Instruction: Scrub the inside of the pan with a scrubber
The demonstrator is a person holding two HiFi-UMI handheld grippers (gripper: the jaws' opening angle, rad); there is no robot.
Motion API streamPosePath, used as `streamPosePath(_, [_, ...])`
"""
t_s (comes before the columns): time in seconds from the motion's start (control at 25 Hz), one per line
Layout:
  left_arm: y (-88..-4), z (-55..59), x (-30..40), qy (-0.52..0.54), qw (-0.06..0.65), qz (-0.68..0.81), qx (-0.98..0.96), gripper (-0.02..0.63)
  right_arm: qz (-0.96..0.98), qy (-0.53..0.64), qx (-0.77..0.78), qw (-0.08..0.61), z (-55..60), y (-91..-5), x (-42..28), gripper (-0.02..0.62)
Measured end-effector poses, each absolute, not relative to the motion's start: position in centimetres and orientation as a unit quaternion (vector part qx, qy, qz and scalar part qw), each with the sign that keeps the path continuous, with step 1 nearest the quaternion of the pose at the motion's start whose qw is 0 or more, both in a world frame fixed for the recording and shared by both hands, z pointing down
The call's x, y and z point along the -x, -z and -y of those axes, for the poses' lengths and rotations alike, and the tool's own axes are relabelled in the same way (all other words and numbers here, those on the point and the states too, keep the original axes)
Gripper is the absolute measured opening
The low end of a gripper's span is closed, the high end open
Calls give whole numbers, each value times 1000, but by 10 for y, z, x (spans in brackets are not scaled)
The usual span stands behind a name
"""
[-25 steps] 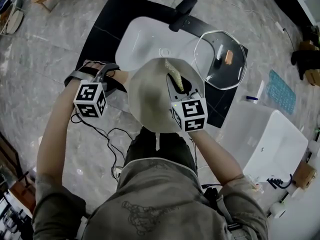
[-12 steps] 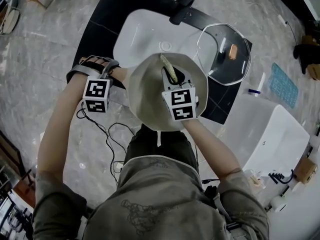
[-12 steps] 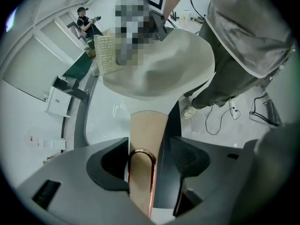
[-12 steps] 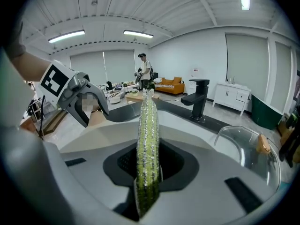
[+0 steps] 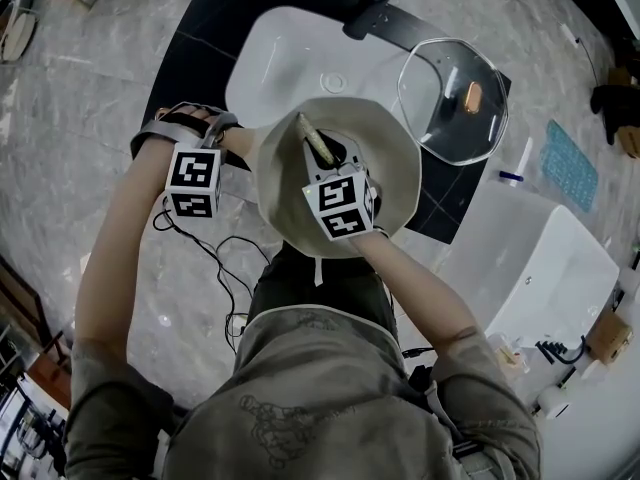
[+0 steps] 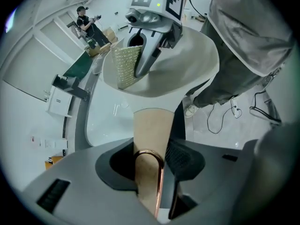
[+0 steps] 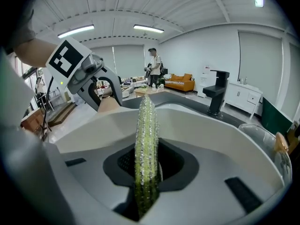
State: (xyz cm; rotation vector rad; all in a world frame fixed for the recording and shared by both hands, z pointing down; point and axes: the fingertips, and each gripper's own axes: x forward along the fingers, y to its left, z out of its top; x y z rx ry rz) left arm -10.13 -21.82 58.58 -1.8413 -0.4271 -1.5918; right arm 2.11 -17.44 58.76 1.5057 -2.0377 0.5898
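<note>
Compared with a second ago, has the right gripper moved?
Yes. The right gripper, shut on the scrubber, has shifted left from the pan's right rim toward its middle, away from the glass lid.

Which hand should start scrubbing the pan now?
Right: the right gripper clamps the scrubber inside the pan. The left gripper has just been closing its jaws on the pan's handle, steadying it.

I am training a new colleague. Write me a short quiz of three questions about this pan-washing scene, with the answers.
1. What does the right hand-held gripper hold inside the pan?
2. True or false: the glass lid covers the pan.
3. The pan is: A) over the sink; B) on the floor; C) on a stove.
Key: 1. the scrubber; 2. false, the glass lid lies beside the sink; 3. A.
</note>
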Motion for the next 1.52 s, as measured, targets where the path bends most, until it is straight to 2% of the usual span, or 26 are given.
streamPosePath(0.24, [-586,215,103,611,318,160,707,179,791,-207,-510,268,166,-587,8,75])
streamPosePath(0.48, [-586,214,105,616,312,154,706,179,851,-211,-392,278,132,-587,58,75])
streamPosePath(0.72, [-585,213,105,622,306,149,705,179,884,-237,-264,305,84,-587,74,75])
streamPosePath(1.12, [-586,214,106,627,305,146,702,179,898,-319,-117,279,21,-560,72,74])
streamPosePath(1.36, [-587,213,106,628,307,144,701,181,886,-337,-36,317,-6,-542,51,75])
streamPosePath(1.52, [-587,213,106,626,310,142,701,179,894,-289,-124,320,34,-518,23,75])
